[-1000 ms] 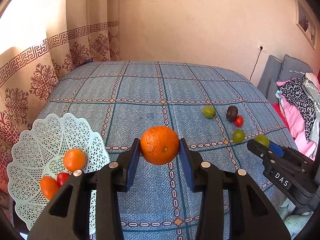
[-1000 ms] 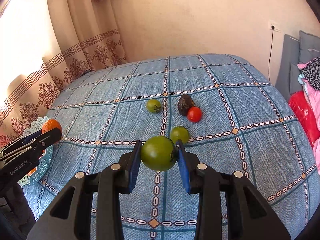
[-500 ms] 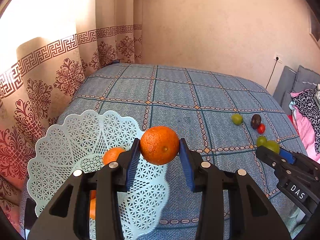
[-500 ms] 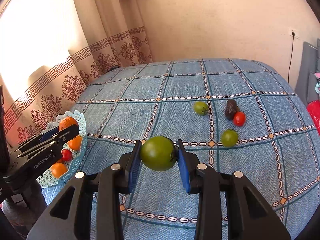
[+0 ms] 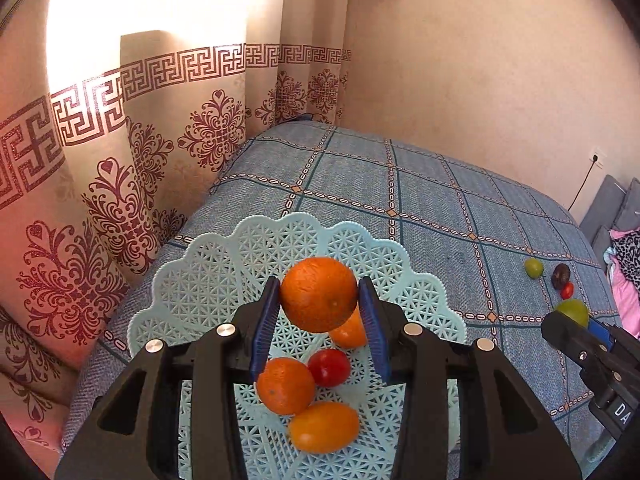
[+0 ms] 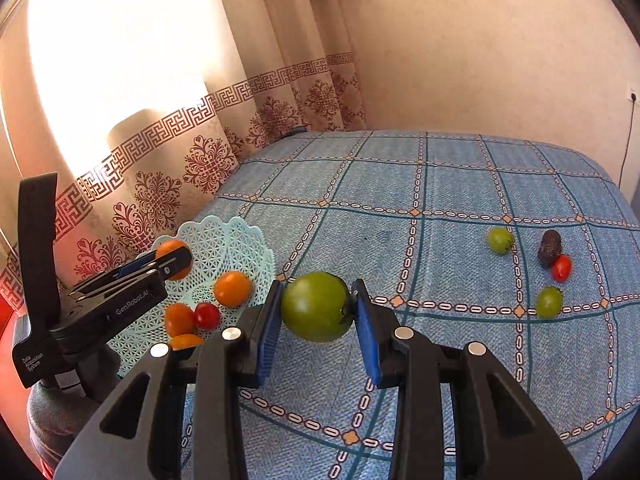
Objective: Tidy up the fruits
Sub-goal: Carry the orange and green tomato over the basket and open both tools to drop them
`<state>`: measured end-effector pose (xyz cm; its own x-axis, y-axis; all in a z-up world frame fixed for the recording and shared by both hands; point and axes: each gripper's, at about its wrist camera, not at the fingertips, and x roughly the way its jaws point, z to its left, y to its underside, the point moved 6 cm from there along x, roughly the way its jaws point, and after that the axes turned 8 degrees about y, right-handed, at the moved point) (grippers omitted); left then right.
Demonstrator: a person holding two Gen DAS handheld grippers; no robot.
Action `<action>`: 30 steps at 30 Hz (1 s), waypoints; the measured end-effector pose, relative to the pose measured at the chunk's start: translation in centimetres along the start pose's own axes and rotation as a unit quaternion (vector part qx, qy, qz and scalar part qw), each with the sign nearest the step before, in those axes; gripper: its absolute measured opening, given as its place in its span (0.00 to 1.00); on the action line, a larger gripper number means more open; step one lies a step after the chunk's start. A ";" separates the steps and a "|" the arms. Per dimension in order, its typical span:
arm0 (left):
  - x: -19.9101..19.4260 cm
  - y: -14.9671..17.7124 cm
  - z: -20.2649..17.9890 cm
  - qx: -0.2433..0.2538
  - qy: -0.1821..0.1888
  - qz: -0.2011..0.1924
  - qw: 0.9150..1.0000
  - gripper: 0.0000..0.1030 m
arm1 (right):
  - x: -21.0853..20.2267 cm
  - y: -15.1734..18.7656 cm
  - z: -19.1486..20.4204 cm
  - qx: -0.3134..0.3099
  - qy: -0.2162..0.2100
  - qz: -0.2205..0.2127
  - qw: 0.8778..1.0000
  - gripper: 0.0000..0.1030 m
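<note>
- Left tool [image 5: 319, 312]: clamped on an orange [image 5: 318, 294], frame centre, above the lattice basket [image 5: 420, 300].
- Right tool [image 6: 316, 318]: clamped on a green tomato [image 6: 316, 306], frame centre, over the bed [image 6: 440, 184].
- Basket: holds orange fruits and a red tomato [image 5: 329, 367].

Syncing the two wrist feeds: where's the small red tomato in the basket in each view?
Left wrist: red tomato low centre, just under the held orange, between the gripper fingers.
Right wrist: same tomato lower left, behind the left gripper.
Shared landmark: pale lattice basket at the bed's curtain-side edge.
</note>
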<state>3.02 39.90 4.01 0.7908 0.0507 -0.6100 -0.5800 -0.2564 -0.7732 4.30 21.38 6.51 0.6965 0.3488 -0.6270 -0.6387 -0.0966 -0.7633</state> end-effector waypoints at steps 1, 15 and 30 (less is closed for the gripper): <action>-0.1 -0.1 0.4 -0.003 -0.003 -0.003 1.000 0.42 | 0.1 0.0 0.6 -0.003 -0.006 0.000 1.000 0.34; -1.8 -1.1 3.4 -0.015 -0.018 -0.044 0.999 0.80 | 2.8 1.2 6.9 -0.053 -0.025 0.030 0.998 0.48; -2.4 -1.1 5.4 -0.027 -0.009 -0.062 0.998 0.95 | 2.8 1.4 7.0 -0.047 0.024 0.023 0.998 0.56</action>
<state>0.66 45.24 5.39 0.8518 0.1022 -0.5137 -0.4663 -0.2987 -0.8327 3.08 28.80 4.78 0.6838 0.2963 -0.6668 -0.6382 -0.2003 -0.7434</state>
